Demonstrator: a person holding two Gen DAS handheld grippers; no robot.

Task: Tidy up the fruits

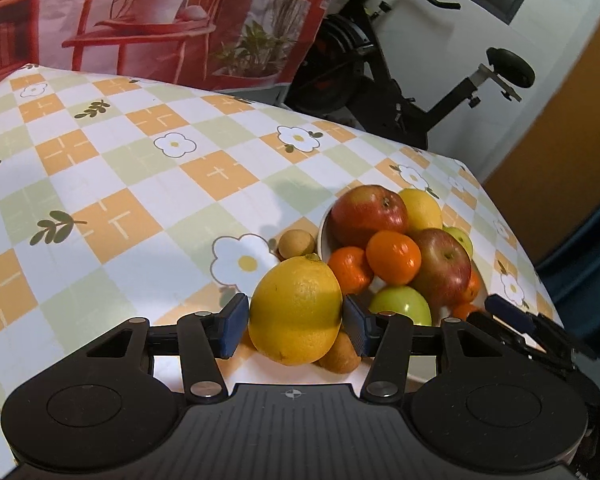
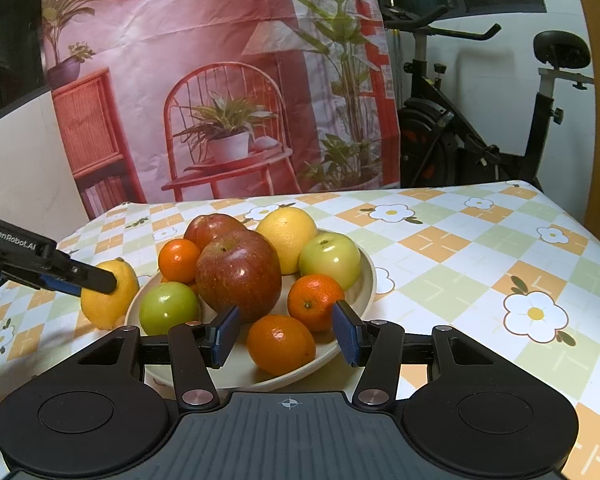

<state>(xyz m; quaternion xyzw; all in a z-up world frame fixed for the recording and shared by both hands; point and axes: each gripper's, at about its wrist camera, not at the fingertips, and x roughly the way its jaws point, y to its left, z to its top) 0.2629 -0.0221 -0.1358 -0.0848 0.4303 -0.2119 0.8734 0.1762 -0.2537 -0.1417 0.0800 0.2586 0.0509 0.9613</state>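
My left gripper is shut on a yellow lemon, both blue pads against its sides, just left of the cream bowl. In the right wrist view that lemon sits left of the bowl with the left gripper's finger across it. The bowl holds red apples, green apples, oranges and a second lemon. My right gripper is open, its pads either side of the nearest orange without touching it.
Two small brown kiwi-like fruits lie on the checked tablecloth by the bowl, one behind the lemon and one under it. An exercise bike stands beyond the table's far edge. A printed backdrop hangs behind.
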